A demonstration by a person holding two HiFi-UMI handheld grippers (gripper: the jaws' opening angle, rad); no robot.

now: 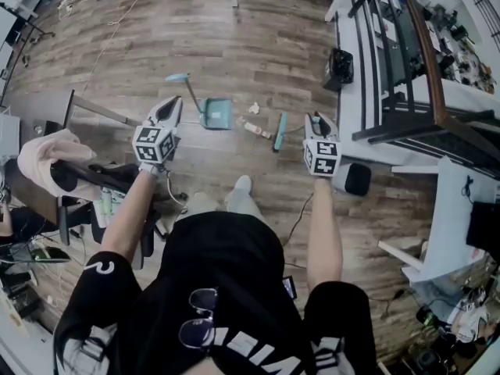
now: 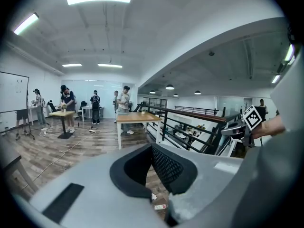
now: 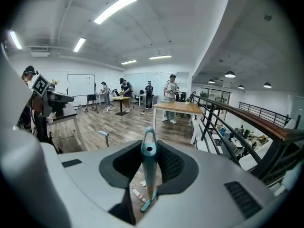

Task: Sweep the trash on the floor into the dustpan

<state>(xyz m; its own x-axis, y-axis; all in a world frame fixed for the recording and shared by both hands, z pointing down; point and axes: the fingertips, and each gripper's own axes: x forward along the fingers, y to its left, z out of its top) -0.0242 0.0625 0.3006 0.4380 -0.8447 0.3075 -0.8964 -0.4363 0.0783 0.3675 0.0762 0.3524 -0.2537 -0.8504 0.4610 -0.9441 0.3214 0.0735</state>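
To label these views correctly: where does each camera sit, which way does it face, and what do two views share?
Head view: on the person's head, facing steeply down at the brown wooden floor; forearms, left gripper and right gripper show.
Left gripper view: on the left gripper, facing forward, roughly level; its open, empty jaws show.
Right gripper view: on the right gripper, facing likewise; jaws shut on the long teal broom.
Shared: head and right gripper views both show that broom.
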